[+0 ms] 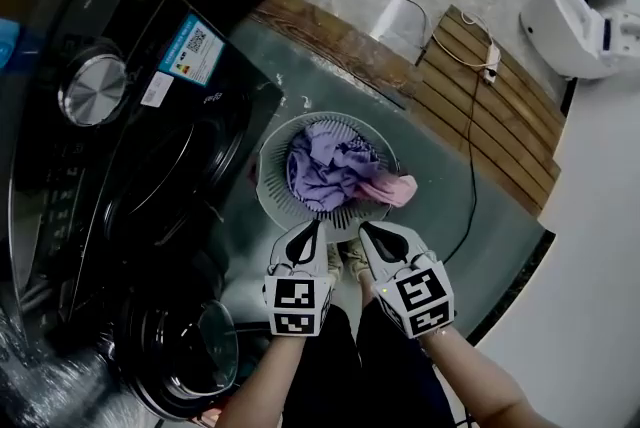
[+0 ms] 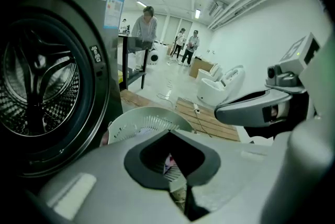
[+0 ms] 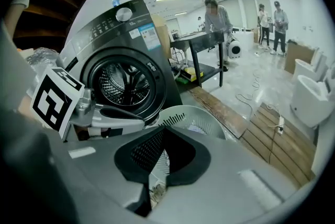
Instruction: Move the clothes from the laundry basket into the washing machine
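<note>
Left gripper and right gripper jaws closed, empty, at near rim of laundry basket; purple cloth, pink cloth inside it; washing machine beside it; advise opening 1 wide, gripping a fold deep.

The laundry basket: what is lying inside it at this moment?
A crumpled purple garment fills the laundry basket, and a pink garment hangs over its rim. Whatever lies under them, and the basket's bottom, is covered.
</note>
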The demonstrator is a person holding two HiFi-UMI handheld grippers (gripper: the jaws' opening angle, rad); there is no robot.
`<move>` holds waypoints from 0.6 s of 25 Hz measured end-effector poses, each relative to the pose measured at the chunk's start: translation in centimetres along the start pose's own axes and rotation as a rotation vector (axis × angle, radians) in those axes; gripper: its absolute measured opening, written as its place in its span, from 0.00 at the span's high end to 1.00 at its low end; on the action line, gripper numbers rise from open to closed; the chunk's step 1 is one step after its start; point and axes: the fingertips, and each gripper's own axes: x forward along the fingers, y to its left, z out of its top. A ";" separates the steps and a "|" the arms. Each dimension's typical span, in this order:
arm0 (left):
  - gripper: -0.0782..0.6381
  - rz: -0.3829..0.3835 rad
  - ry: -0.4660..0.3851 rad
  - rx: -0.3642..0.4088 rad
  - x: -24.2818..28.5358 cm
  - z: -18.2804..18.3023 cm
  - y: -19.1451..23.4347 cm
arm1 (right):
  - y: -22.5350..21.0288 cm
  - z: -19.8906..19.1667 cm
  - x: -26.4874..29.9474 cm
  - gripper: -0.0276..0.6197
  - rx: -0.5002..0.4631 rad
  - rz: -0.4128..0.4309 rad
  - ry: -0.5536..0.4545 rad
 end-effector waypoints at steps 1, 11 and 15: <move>0.89 0.005 0.006 0.011 1.2 -0.6 0.4 | -0.7 -0.6 0.9 0.92 0.011 -0.008 0.002; 0.89 -0.061 0.098 0.118 12.4 -5.4 3.2 | -5.4 -7.6 7.0 0.92 0.099 -0.080 0.058; 0.75 -0.107 0.169 0.167 16.3 -8.2 3.4 | -5.6 -10.3 9.1 0.92 0.133 -0.087 0.087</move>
